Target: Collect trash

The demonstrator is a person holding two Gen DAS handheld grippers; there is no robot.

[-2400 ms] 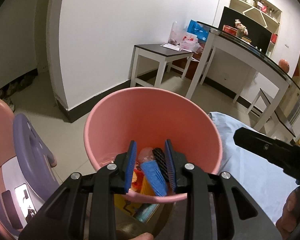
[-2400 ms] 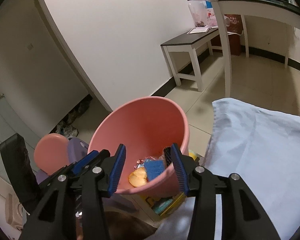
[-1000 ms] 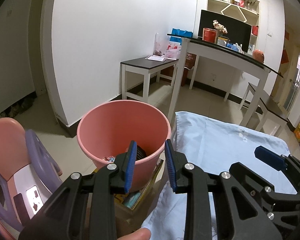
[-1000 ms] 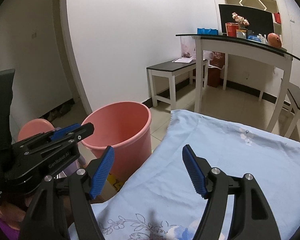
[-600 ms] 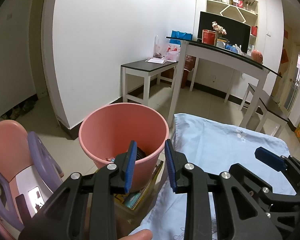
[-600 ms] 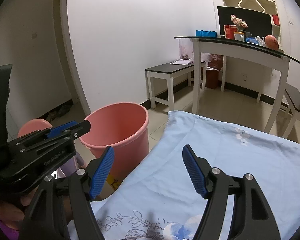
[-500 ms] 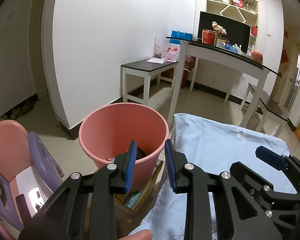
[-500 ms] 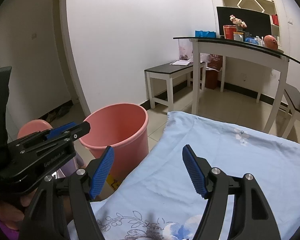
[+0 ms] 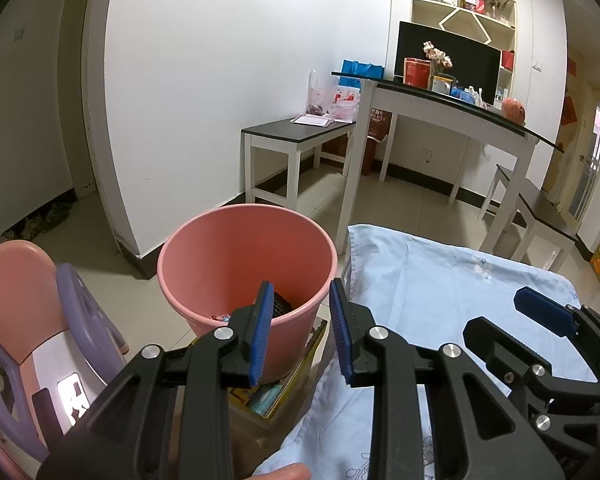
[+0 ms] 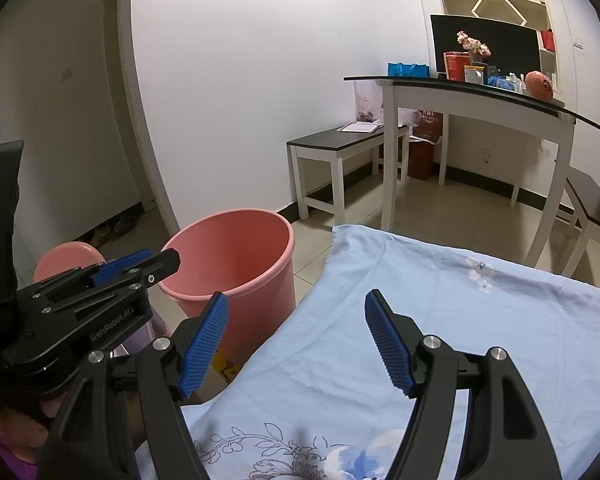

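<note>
Both tools empty. My left gripper (image 9: 300,332) has its jaws parted with nothing between them; my right gripper (image 10: 296,344) stands wider apart, also holding nothing.

Under and ahead of the right gripper: pale blue floral cloth (image 10: 440,320) spread over a surface, bare where I can see it. No trash on it in either view.

Just ahead of the left gripper's tips and a little left of them: pink bucket (image 9: 247,264), upright, set on what looks like flat boxes (image 9: 276,392), against the cloth's edge. I'd judge it sits there so drops from the cloth are short. Inside, low down, a dark ridged item (image 9: 280,303) and a small wrapper scrap (image 9: 220,317); the rest is hidden by the rim.

Left of the bucket: pink and purple child's seat (image 9: 28,320).

Far ahead: low dark-topped bench (image 9: 300,132), tall white table (image 9: 440,100), shelves.

Judgement: collection looks finished, or the next piece lies out of view.
</note>
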